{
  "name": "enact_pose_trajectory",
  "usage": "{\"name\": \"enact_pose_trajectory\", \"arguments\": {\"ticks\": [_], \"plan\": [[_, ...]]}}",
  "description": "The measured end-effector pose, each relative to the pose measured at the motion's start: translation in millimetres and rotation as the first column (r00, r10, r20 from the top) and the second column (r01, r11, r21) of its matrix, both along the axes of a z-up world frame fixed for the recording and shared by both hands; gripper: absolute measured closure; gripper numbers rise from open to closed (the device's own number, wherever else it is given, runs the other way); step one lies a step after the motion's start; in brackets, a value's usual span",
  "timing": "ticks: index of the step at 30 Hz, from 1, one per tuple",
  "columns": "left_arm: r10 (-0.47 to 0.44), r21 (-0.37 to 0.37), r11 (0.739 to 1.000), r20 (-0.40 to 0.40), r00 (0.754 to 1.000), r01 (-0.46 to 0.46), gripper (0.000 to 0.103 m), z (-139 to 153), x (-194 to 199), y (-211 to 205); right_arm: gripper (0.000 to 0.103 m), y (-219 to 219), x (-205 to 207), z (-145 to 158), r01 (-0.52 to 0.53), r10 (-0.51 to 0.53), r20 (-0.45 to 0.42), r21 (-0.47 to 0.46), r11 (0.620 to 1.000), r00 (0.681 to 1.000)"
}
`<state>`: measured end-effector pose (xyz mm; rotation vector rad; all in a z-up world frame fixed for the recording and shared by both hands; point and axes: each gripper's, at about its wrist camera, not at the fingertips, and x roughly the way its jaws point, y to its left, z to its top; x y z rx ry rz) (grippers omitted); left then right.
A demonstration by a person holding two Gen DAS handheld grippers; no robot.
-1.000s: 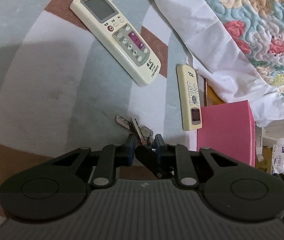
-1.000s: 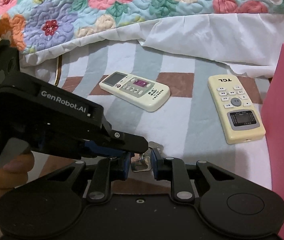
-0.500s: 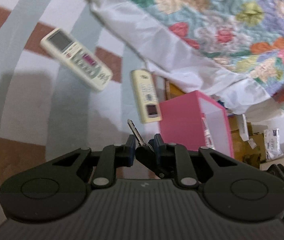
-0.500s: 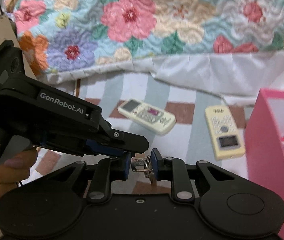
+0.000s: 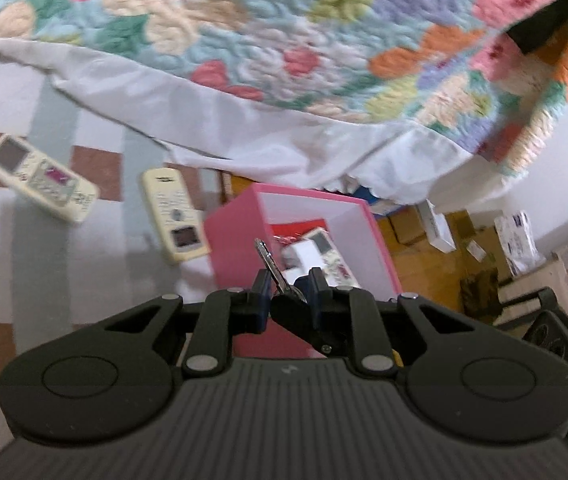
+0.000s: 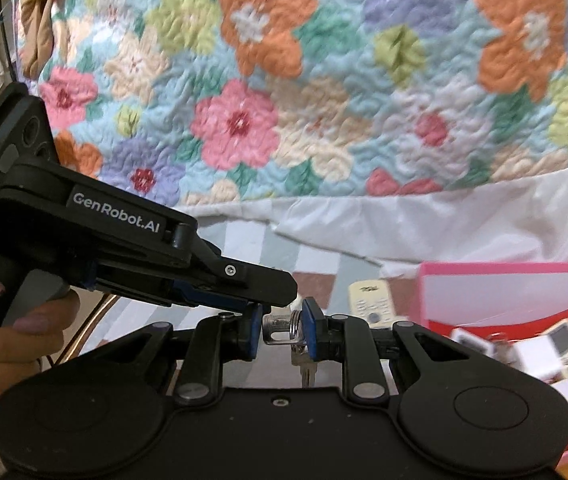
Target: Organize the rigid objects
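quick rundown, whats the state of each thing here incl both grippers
left gripper: shut on keys
right gripper: shut on keys
keys: lifted, held by both grippers
pink box: open, remotes inside
long remote: lying face up on rug
short remote: lying face up, beside box
quilt: hanging over bed edge

Two remotes (image 5: 39,178) (image 5: 173,214) lie left of the box (image 5: 235,236), seemingly holding another (image 5: 330,256).

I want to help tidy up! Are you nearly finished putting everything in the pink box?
Partly. The pink box already holds a remote and some packets. Both grippers, left and right, pinch the keys, lifted near the box. Two remotes, a big one and a small one, wait on the rug.
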<state>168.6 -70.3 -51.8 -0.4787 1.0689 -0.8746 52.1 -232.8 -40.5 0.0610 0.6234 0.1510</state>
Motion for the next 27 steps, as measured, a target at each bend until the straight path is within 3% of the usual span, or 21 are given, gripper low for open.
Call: {"name": "enact_pose_trajectory", "arguments": {"ticks": [12, 18, 25, 27], "plan": [[-0.184, 0.042, 0.982, 0.015, 0.983, 0.183, 0.085, 35.0, -15.0, -91.9, 0.077, -50.8, -36.1, 30.5, 0.146, -0.146, 0.001, -0.049, 0.988, 0.989], [-0.23, 0.106, 0.966, -0.053, 0.972, 0.235, 0.085, 4.5, -12.4, -133.2, 0.077, -82.2, -37.4, 1.8, 0.208, -0.209, -0.076, -0.018, 0.978, 0.975], [-0.218, 0.22, 0.947, -0.098, 0.971, 0.234, 0.085, -36.4, -11.5, -154.8, 0.077, -110.9, -25.3, -43.4, 0.242, -0.217, -0.204, 0.106, 0.964, 0.955], [-0.217, 0.258, 0.937, -0.104, 0.971, 0.237, 0.077, -40.6, -12.1, -156.4, 0.075, -115.9, -20.4, -51.0, 0.249, -0.209, -0.245, 0.148, 0.957, 0.947]]}}
